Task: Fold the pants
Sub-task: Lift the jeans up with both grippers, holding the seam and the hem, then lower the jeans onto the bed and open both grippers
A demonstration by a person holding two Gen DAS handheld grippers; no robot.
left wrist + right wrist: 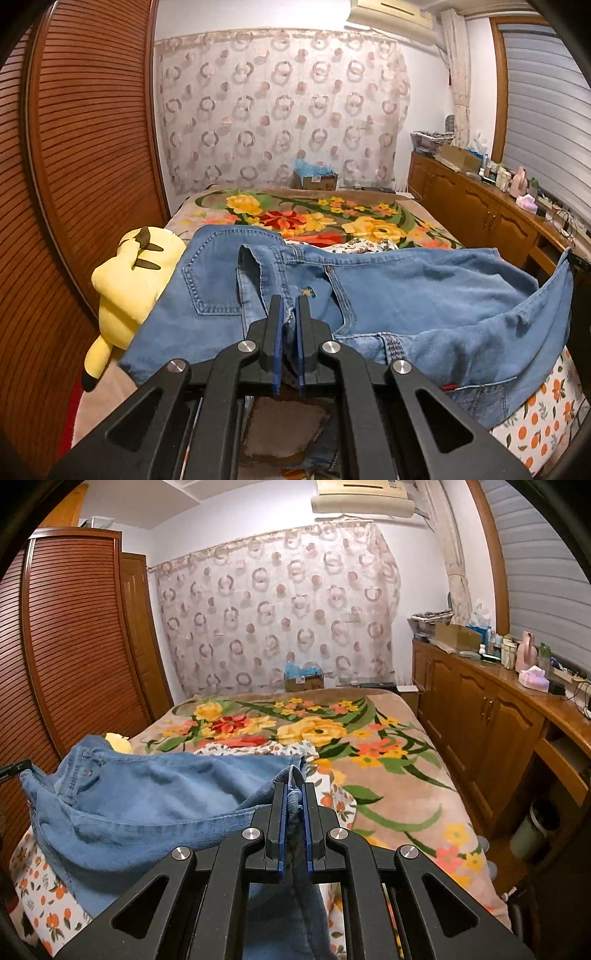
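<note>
The light blue jeans (424, 295) lie spread across the near end of the bed, on top of the floral blanket (332, 218) and of an orange-print cloth (543, 417) that shows at the lower right of the left wrist view; the part with the back pocket (210, 280) lies to the left, just beside a yellow Pikachu plush (129, 284). The left gripper (290, 306) has its jaws narrow and pinches a fold of denim near the seam at the middle of the jeans; the cloth is seen between the blue pads (279, 321). In the right wrist view the jeans (155, 794) stretch away to the left, and the right gripper (294, 794) is also nearly closed, clamped on a bunched edge of the denim that rises between its fingers (275, 812); the fabric hangs down under the gripper. Behind the bed hangs a curtain with ring pattern (277, 609); a wooden louvred wardrobe (85, 147) stands on the left and a long wooden cabinet (480, 709) with bottles on the right.
</note>
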